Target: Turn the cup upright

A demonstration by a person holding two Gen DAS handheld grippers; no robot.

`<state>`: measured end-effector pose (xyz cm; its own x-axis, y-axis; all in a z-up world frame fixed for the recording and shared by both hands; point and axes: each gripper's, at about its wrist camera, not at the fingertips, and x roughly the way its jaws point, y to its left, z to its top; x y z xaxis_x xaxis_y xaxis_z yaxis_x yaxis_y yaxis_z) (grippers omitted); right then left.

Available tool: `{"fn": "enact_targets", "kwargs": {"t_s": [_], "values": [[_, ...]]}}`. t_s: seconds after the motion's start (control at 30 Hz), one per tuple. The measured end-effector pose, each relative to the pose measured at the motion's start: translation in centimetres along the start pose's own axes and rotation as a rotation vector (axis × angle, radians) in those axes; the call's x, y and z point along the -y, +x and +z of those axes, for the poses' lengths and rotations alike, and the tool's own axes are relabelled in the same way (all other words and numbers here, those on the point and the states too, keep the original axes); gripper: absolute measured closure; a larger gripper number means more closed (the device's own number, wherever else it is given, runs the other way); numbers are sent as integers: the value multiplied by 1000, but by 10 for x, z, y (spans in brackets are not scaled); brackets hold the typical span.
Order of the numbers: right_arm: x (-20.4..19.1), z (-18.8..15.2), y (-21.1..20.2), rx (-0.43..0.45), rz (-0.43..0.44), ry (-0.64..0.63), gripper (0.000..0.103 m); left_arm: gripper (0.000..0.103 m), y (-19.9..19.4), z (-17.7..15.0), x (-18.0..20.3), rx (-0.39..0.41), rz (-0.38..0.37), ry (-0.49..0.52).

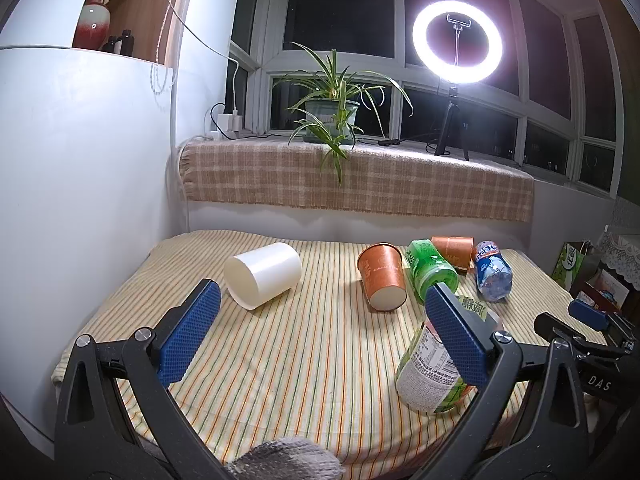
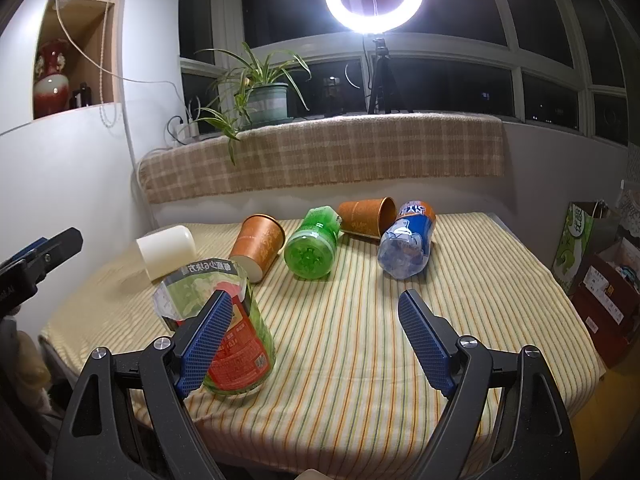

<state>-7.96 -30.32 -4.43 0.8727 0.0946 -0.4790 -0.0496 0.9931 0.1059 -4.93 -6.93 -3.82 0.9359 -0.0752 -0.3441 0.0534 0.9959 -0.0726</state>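
A white cup (image 1: 262, 274) (image 2: 166, 252) lies on its side at the back left of the striped tablecloth (image 1: 304, 360). One orange paper cup (image 1: 382, 276) (image 2: 258, 246) lies tipped at mid table, and another orange cup (image 1: 454, 252) (image 2: 366, 214) lies on its side behind it. My left gripper (image 1: 324, 332) hovers open over the cloth in front of the white cup, holding nothing. My right gripper (image 2: 318, 344) is open too. A cut labelled bottle (image 1: 432, 368) (image 2: 236, 328) stands leaning at the front, partly hidden behind one finger in each view.
A green bottle piece (image 1: 432, 270) (image 2: 312, 248) and a blue bottle piece (image 1: 494, 272) (image 2: 408, 244) lie among the cups. Behind the table are a plaid-covered sill (image 1: 360, 176), a potted plant (image 1: 332, 116) and a ring light (image 1: 458, 42). Bags and boxes (image 2: 600, 280) stand to the right.
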Motion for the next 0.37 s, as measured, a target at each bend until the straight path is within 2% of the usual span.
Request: {"fn": "enact_targets", "kwargs": {"t_s": [0.37], "values": [[-2,-7,9,-36,19,-7,18,0,0,0,-5,6,5,-1]]}}
